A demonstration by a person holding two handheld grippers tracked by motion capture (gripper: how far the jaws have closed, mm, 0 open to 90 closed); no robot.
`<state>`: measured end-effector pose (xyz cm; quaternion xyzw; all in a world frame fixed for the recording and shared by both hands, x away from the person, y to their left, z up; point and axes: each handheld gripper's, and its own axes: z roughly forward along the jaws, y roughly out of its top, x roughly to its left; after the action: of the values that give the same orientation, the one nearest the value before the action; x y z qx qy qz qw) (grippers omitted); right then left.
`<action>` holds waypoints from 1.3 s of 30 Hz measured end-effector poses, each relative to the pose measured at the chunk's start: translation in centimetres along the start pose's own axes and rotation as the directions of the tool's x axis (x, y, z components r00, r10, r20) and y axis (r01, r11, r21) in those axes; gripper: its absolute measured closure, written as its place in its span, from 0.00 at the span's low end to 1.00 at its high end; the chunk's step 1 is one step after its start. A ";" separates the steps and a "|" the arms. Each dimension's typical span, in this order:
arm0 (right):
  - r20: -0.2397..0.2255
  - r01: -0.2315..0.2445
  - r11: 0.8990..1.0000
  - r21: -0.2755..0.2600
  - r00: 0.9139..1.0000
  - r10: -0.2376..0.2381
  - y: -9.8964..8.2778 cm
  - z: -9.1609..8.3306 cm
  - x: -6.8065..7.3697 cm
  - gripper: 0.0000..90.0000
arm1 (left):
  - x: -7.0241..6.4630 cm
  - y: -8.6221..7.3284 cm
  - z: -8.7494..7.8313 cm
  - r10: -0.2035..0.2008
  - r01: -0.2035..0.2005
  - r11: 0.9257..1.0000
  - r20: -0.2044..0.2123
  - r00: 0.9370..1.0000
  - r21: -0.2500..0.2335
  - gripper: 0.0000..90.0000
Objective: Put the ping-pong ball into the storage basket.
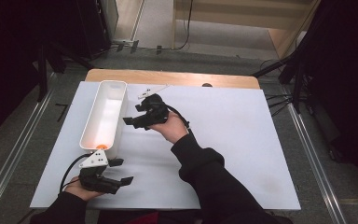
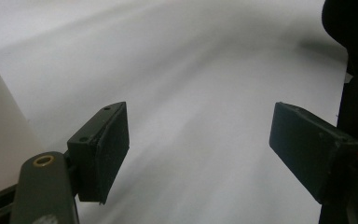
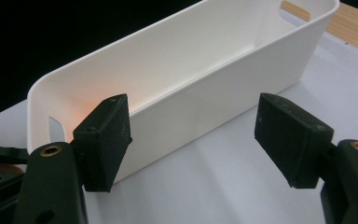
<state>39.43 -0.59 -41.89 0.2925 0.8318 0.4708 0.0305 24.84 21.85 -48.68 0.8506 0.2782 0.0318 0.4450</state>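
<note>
**Both tools spread, nothing held**

White bin (image 1: pixel 103 116) lies lengthwise toward the tabletop's (image 1: pixel 242 135) left edge; a small orange object (image 1: pixel 101 146) sits inside its near end. Left tool (image 1: pixel 123 171), jaws apart and empty, rests near the front edge just below the bin. Right tool (image 1: pixel 134 114), also spread and empty, hovers beside the bin's right wall.
</note>
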 end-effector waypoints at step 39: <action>-0.005 -0.002 1.000 0.001 1.000 0.002 -4.4 -4.6 -0.5 0.29 | 0.0 0.1 0.3 -0.002 0.002 1.000 0.003 1.000 0.000 0.23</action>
<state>36.31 -6.12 -43.00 0.2922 0.8319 0.4710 0.0276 24.99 21.60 -48.79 0.8505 0.2783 0.0300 0.4454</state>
